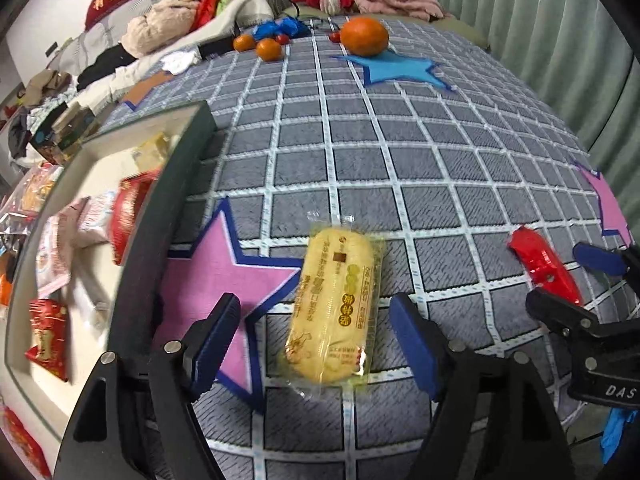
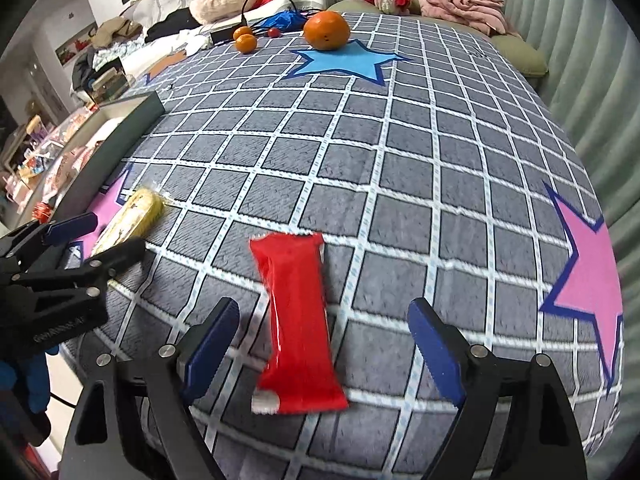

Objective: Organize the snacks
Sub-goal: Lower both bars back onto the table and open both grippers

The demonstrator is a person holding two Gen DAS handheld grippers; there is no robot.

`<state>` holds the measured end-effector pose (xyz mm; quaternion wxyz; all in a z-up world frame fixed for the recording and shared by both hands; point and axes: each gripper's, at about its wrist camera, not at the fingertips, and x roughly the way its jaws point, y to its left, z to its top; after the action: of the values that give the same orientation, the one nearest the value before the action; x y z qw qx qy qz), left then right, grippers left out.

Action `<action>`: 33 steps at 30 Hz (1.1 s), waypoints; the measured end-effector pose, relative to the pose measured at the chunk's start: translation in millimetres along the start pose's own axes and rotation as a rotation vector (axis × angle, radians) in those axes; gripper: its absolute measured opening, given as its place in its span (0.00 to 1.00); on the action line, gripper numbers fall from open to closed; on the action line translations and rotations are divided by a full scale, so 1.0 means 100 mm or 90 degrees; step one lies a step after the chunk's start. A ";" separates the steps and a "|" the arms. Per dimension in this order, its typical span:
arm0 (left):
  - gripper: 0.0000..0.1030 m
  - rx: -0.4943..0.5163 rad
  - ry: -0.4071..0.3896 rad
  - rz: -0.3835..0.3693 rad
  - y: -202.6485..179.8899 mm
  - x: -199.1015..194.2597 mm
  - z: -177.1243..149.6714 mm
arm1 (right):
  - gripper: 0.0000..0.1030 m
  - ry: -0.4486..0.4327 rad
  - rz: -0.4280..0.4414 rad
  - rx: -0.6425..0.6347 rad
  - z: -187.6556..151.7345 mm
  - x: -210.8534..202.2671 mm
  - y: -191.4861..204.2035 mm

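Observation:
A yellow wrapped cake (image 1: 334, 308) lies on the grey checked cloth (image 1: 400, 152), between the spread fingers of my left gripper (image 1: 316, 340); the pads stand clear of it, so the gripper is open. A red snack packet (image 2: 298, 320) lies flat between the fingers of my right gripper (image 2: 324, 344), which is open too and touches nothing. In the left wrist view the red packet (image 1: 544, 268) and the right gripper (image 1: 576, 284) show at the right. In the right wrist view the yellow cake (image 2: 130, 220) and the left gripper (image 2: 96, 236) sit at the left.
A dark-rimmed box (image 1: 160, 216) with several snack packs stands left of the cake. A large orange (image 1: 364, 36) rests at a blue star (image 1: 396, 68) at the far side, with two small oranges (image 1: 260, 46) nearby. Clothes and cushions pile up behind.

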<state>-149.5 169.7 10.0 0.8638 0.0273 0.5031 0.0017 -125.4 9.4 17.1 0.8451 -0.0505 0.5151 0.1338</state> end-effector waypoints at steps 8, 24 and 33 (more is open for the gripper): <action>0.96 -0.023 0.002 -0.010 0.06 0.07 -0.01 | 1.00 -0.024 -0.022 -0.041 -0.04 0.06 0.07; 0.99 -0.017 0.002 -0.015 0.02 0.11 0.03 | 1.00 -0.058 -0.014 -0.058 -0.04 0.10 0.07; 0.99 -0.016 0.002 -0.017 0.01 0.11 0.04 | 1.00 -0.059 -0.008 -0.066 -0.06 0.09 0.06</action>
<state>-140.9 170.3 2.3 0.8633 0.0099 0.5046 -0.0035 -128.6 15.5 7.0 0.8652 -0.0915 0.4673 0.1571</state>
